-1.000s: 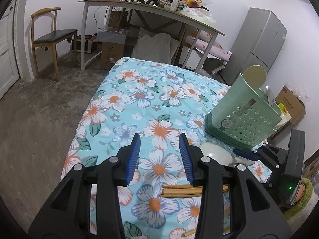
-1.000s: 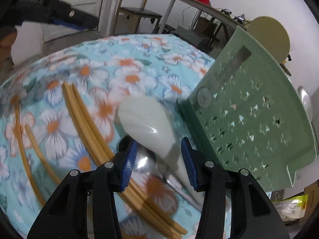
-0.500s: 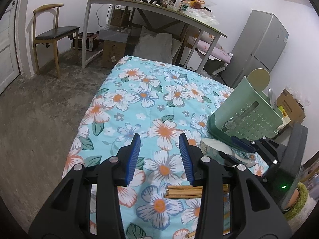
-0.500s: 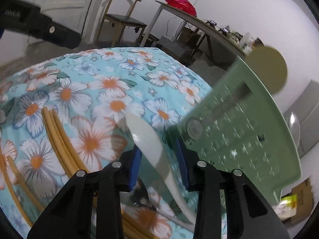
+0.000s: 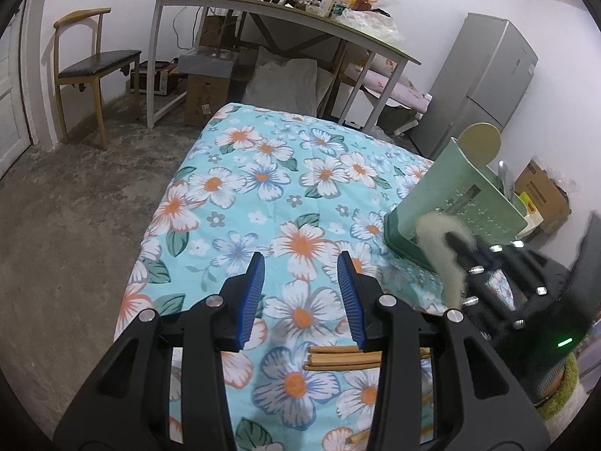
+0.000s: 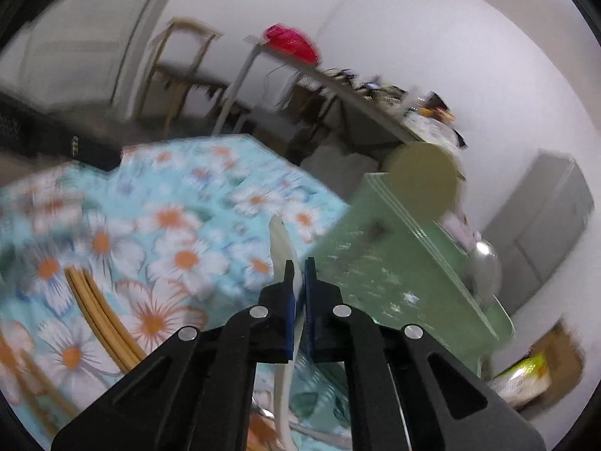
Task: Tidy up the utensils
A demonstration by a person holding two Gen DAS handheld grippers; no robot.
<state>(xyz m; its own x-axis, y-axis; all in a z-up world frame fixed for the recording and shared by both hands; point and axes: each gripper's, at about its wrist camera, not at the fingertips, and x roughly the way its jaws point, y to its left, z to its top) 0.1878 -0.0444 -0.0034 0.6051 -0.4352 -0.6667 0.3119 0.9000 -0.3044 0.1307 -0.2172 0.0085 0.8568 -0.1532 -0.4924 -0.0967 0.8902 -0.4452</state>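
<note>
R gripper (image 6: 298, 274) was clamped on the white spoon (image 6: 281, 240), pads pinching the flat of it edge-on w/ the bowl end sticking out past the tips and the handle trailing down under the jaws; the jaws had just been closing, and the spoon sat between them. Gripped that way prob. so the handle could go down first into the green utensil holder (image 6: 394, 274), which stood just beside the spoon on the floral cloth (image 5: 263, 173). L wrist view showed the spoon (image 5: 435, 236) off the cloth, right in front of the holder's perforated wall. L gripper (image 5: 300, 297) was half-open w/ nothing between its pads, hovering over the cloth, likely parked out of the way. Bamboo chopsticks (image 5: 342, 360) lay on the cloth beneath it, not yet sorted. A pale round utensil and a metal spoon already stood in the holder.
</note>
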